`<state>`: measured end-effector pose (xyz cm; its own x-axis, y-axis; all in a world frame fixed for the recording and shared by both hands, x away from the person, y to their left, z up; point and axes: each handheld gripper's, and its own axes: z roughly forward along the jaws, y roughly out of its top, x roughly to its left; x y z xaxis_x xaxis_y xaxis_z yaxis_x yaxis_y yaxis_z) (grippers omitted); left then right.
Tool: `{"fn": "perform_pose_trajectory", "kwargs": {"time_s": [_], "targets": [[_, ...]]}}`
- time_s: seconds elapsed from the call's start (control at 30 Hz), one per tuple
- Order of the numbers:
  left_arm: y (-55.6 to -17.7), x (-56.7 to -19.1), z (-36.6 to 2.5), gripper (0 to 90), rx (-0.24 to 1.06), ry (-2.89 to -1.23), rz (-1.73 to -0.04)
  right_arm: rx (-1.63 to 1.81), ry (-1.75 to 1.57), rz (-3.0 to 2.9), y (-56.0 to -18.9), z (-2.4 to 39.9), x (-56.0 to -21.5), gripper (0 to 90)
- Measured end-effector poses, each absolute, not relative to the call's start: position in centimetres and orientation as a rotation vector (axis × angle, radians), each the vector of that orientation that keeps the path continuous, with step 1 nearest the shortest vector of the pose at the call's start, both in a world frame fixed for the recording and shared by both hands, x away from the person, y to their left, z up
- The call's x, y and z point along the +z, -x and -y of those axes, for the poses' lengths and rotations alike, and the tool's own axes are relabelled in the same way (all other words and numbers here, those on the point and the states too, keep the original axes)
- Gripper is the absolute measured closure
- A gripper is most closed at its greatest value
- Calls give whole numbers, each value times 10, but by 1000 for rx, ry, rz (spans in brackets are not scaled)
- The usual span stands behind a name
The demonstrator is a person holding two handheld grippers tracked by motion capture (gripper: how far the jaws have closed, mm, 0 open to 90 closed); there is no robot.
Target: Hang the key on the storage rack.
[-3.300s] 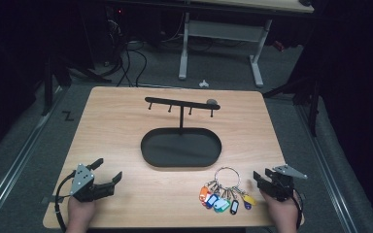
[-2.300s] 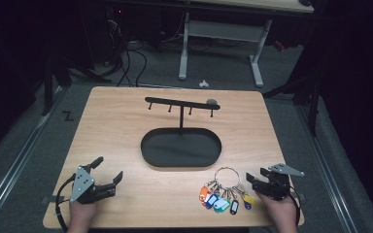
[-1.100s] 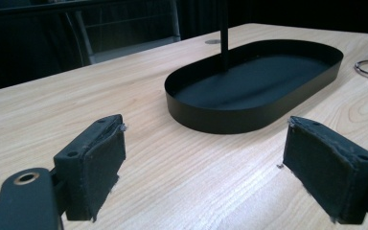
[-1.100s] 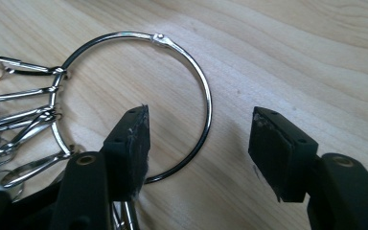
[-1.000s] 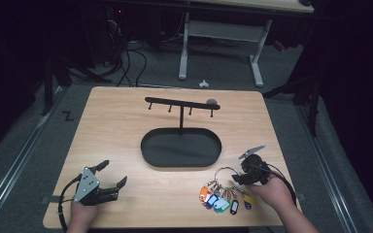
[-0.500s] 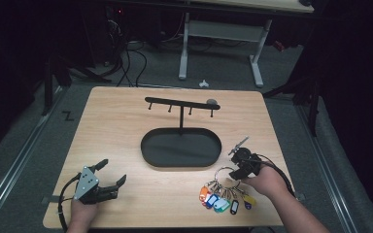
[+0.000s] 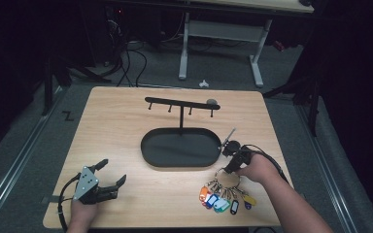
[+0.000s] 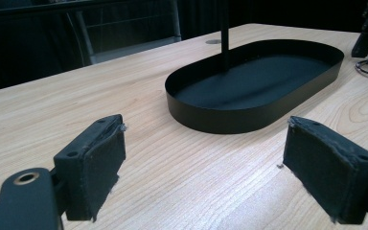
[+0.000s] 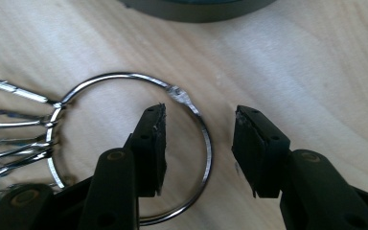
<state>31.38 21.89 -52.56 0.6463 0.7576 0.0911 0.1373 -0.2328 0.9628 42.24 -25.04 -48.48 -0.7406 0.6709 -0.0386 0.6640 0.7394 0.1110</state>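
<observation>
Resting low at the near left corner of the desk [image 7: 126, 121], the left gripper [image 7: 108, 175] lies idle with its jaws spread wide and empty, apparently parked out of the way. At centre stands a black oval tray [image 7: 182, 147] with a hook rack [image 7: 180, 103] rising from it, the likely destination for the keys. To the right, the right gripper [image 9: 199, 139] hangs over the key ring [image 9: 124, 143], jaws parted and straddling the ring's wire on the tray side, seemingly lined up to pinch it. Coloured key tags [image 7: 221, 200] fan out toward the near edge, keeping the ring's far side free.
</observation>
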Motion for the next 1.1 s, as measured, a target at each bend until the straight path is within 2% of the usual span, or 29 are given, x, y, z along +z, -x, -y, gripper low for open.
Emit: {"fn": "perform_pose_trajectory", "kwargs": {"time_s": [0.07,0.33,0.43,0.53,0.6,0.67,0.7,1.1], "targets": [[-314,-526,-219,150,683,-1742,-724,116,-1116,-2905,-428,251,-486,599],[-313,-526,-219,150,684,-1744,-718,48,-967,-2955,-429,243,-488,593],[-313,-526,-219,150,680,-1745,-720,32,-924,-2984,-428,240,-488,668],[-313,-526,-219,150,679,-1745,-720,39,-917,-2988,-427,240,-488,691],[-313,-526,-219,150,679,-1747,-718,21,-953,-2985,-428,242,-488,776],[-313,-526,-219,150,679,-1747,-713,8,-965,-2988,-428,242,-488,804],[-313,-526,-218,150,679,-1748,-707,-14,-955,-3001,-425,243,-488,849],[-312,-526,-218,150,676,-1749,-705,-76,-1033,-2976,-421,241,-488,859]]}}
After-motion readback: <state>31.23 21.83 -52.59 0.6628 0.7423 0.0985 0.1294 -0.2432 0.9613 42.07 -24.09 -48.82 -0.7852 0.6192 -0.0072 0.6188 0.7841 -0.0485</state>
